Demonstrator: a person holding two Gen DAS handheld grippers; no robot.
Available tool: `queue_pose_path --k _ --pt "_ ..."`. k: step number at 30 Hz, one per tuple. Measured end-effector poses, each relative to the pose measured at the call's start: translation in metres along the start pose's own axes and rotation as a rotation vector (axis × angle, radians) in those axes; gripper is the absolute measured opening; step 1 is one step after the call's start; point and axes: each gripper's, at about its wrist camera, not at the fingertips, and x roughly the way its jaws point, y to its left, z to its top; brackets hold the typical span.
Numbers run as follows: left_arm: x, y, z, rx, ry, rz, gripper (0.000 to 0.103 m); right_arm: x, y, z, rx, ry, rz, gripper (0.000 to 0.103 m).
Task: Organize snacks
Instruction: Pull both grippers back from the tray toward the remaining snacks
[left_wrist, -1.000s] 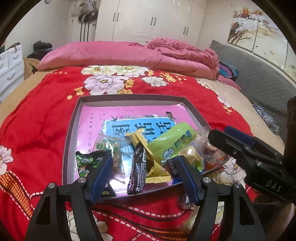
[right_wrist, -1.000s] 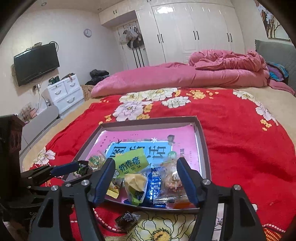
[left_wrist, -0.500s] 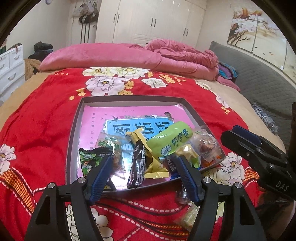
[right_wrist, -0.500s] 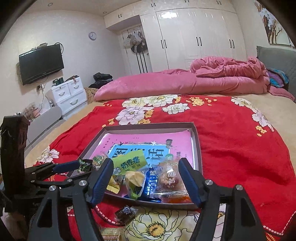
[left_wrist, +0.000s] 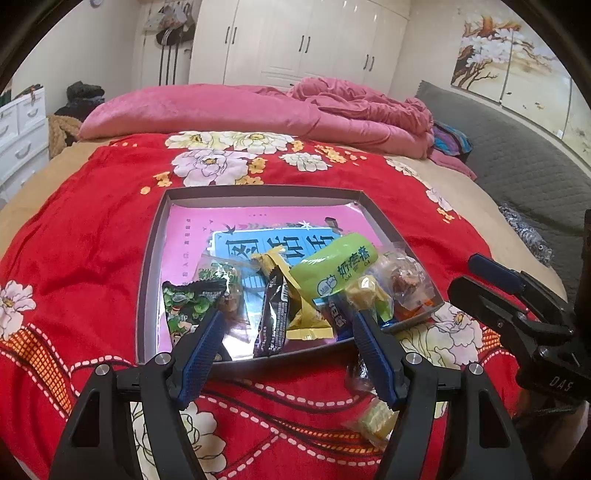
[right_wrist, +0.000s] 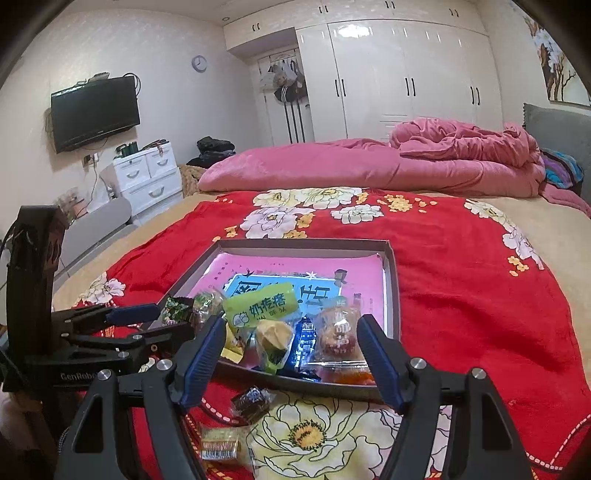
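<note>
Both grippers, left (left_wrist: 286, 328) and right (right_wrist: 291, 338), empty with fingers parted above the tray (right_wrist: 393, 295), poised for stray snacks (right_wrist: 253, 400) on the bed.

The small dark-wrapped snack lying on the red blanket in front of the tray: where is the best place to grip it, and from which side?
Grip the dark-wrapped snack across its thick middle, coming from above. It lies flat on the red blanket, apart from the tray, so a level approach would probably only push it. The crinkled wrapper ends look thin and would likely slip. The right hand-held gripper is open, empty and nearest.
</note>
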Motion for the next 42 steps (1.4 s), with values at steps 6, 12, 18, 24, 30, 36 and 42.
queue_pose_path --k 6,12,18,24,30,36,42 --pt "0.0 -0.002 -0.004 0.005 0.014 -0.003 0.074 -0.003 0.002 -0.008 -0.011 0.029 0.017 0.074" --pt "0.003 -0.006 -0.009 0.01 0.038 -0.009 0.074 -0.006 0.006 -0.02 -0.03 0.075 0.043 0.075" --pt "0.005 -0.013 -0.012 0.023 0.051 -0.016 0.074 -0.007 0.011 -0.033 -0.069 0.114 0.041 0.075" --pt "0.007 -0.019 -0.013 0.038 0.063 -0.025 0.074 -0.008 0.014 -0.04 -0.076 0.132 0.049 0.075" --pt "0.01 -0.024 -0.015 0.051 0.08 -0.027 0.074 -0.006 0.02 -0.046 -0.071 0.156 0.075 0.075" --pt "0.014 -0.026 -0.016 0.054 0.095 -0.031 0.074 -0.002 0.031 -0.054 -0.099 0.192 0.097 0.075" --pt "0.019 -0.029 -0.018 0.059 0.113 -0.036 0.074 0.003 0.035 -0.063 -0.112 0.224 0.103 0.075"
